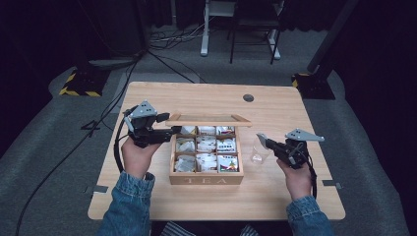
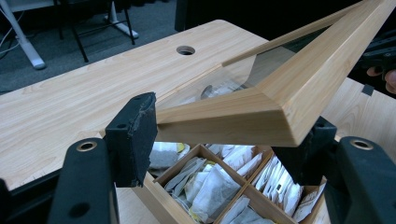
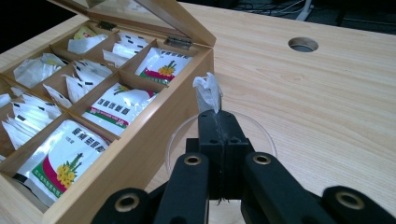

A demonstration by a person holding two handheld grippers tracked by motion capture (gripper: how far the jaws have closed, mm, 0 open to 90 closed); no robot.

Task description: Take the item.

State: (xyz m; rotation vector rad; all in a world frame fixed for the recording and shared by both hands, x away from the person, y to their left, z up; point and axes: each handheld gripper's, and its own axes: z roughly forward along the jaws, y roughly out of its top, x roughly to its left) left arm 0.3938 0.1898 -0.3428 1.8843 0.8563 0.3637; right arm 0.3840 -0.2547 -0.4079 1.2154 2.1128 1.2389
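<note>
A wooden tea box (image 1: 206, 179) with several compartments of tea packets stands mid-table. Its glass-paned lid (image 1: 209, 119) is raised to about level. My left gripper (image 1: 169, 129) is shut on the lid's left frame; in the left gripper view the jaws (image 2: 219, 140) clamp the wooden lid (image 2: 299, 79) at its corner. To the right of the box, my right gripper (image 1: 266, 142) is shut on a small white tea bag (image 1: 260, 137). In the right gripper view the tea bag (image 3: 208, 91) sticks up from the gripper (image 3: 215, 116), above a clear glass (image 3: 264, 135). The glass (image 1: 256, 153) stands beside the box.
The wooden table (image 1: 216, 201) has a cable hole (image 1: 248, 98) at the back right. Packets with a yellow flower print (image 3: 60, 163) fill the box's right column. Bare tabletop lies behind and in front of the box. Cables and desk legs are on the floor beyond.
</note>
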